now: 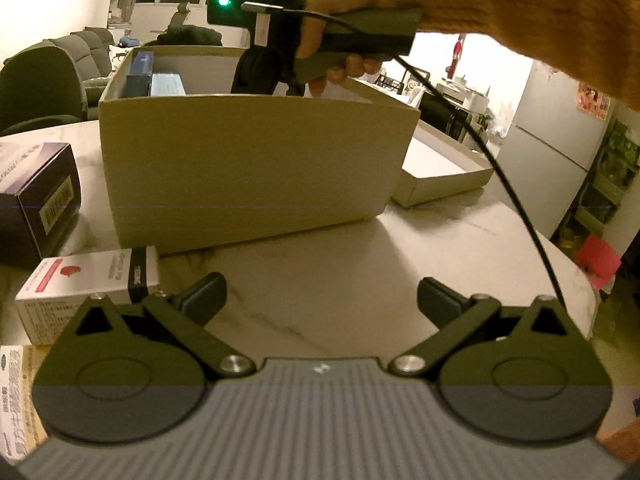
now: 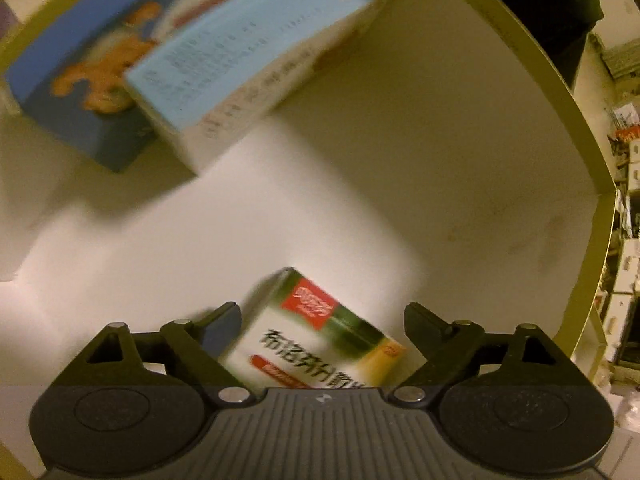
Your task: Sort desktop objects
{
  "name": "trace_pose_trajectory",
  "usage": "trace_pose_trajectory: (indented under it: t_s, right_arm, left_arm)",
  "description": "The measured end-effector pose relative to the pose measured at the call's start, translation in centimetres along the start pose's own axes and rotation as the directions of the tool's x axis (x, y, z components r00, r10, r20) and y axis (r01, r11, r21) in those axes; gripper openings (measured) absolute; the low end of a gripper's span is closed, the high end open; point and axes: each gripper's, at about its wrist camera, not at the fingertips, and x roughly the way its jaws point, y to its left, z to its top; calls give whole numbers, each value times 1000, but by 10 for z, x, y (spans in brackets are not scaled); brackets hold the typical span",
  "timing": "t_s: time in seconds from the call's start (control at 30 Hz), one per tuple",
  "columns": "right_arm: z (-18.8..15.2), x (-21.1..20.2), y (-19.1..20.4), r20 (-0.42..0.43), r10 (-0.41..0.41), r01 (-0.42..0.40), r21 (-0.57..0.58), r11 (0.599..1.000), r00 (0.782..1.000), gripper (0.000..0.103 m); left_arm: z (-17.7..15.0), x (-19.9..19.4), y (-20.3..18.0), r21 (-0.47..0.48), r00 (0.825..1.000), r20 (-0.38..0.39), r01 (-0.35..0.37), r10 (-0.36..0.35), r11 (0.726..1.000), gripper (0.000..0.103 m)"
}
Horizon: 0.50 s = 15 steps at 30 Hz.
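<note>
Right gripper (image 2: 320, 320) first: its fingers (image 2: 224, 322) stand wide apart, pointing steeply down into the cardboard box (image 2: 520, 92). Between them, low in the frame's centre, lies a green and white carton (image 2: 316, 340) with a red label, tilted; the left pad looks just beside its edge, the right pad is clear of it, so nothing is gripped. The carton sits on the box floor. Up in the upper left, two more packs lean together against the box wall: a pale blue pack (image 2: 248, 56) in front and a dark blue pack (image 2: 80, 92) with an orange figure behind it, both blurred.

Over to the left gripper (image 1: 320, 300): fingers (image 1: 204, 298) spread wide too, holding nothing, hovering above the marble table (image 1: 340, 264). Just beside the left finger, at lower left, rests a small white box (image 1: 88, 284) with a red mark. Further left sits a dark purple box (image 1: 36, 196) with a barcode, and a printed yellow pack (image 1: 20, 396) peeks in at the bottom left edge. Straight ahead, centre frame, stands the cardboard box, open-topped; its lid (image 1: 444, 164) lies upside down to the right. Above the box, at the top, a hand (image 1: 340, 4) in an orange sleeve (image 1: 520, 20) holds the other gripper's handle down into it.
</note>
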Motion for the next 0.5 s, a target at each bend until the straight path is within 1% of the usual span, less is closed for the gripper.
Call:
trace_pose_trajectory:
  t_s: [0.03,0.1,0.13,0.17,0.27,0.33,0.4,0.5]
  right_arm:
    - [2,3,-1,-18,9,-9,1,1000,1000,92]
    - [4,7,-5,-31,22,-22,3,1000,999,97]
    - [5,8,-6,-37,29,-29,-2,1000,999,97]
    - [6,9,-10,-44,49,-48,4,999,998,96]
    - [4,7,-18,-49,136,-135,30,990,990,82]
    - [1,4,-17,-41,148,-148,22,989,988,82]
    - [0,1,-14,-28,157,-157,15,987,987,78]
    - [-2,-6,-8,-11,180,-180,2,984,984,78]
  left_arm:
    - [-1,0,0,0,1000,-2,0,0,1000,103]
    - [-1,-1,2,-4,1000,-2,0,0,1000,103]
    - [-1,-1,2,-6,1000,0,0,0,1000,103]
    - [-1,-1,3,-7,1000,3,-2,2,1000,103]
    - [1,-3,5,-12,1000,21,-2,2,1000,103]
    - [2,-4,6,-16,1000,27,0,0,1000,103]
    - [4,-4,5,-15,1000,28,-2,2,1000,103]
    - [4,-5,5,-16,999,34,-4,4,1000,103]
